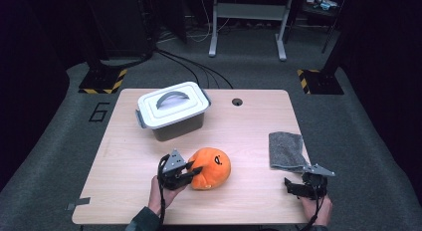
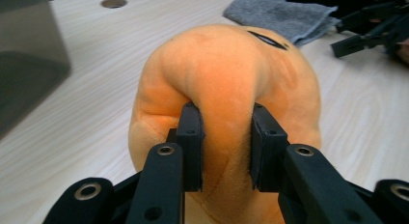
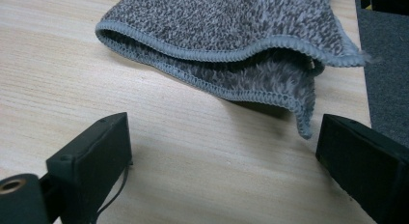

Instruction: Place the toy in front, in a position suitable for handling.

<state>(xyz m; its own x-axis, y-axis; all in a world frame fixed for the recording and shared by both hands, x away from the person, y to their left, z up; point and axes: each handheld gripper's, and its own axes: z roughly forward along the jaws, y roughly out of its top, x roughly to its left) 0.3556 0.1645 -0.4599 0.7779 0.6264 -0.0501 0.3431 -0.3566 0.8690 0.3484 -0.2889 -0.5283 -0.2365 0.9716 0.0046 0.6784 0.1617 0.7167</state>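
An orange plush toy (image 1: pixel 211 167) with a black mark on top lies on the wooden table (image 1: pixel 249 206), near the front middle. My left gripper (image 1: pixel 195 172) comes at it from the left and is shut on it. In the left gripper view both pads (image 2: pixel 190 132) dig into a squeezed fold of the plush toy (image 2: pixel 226 74). My right gripper (image 1: pixel 293 187) rests low at the table's front right, jaws open and nothing between them. In the right gripper view the right gripper (image 3: pixel 226 137) sits just short of a folded grey cloth (image 3: pixel 231 21).
A grey storage box with a white handled lid (image 1: pixel 171 110) stands at the back left of the table. The grey cloth (image 1: pixel 285 150) lies by the right edge. A cable hole (image 1: pixel 237 102) is at the back middle. Dark floor surrounds the table.
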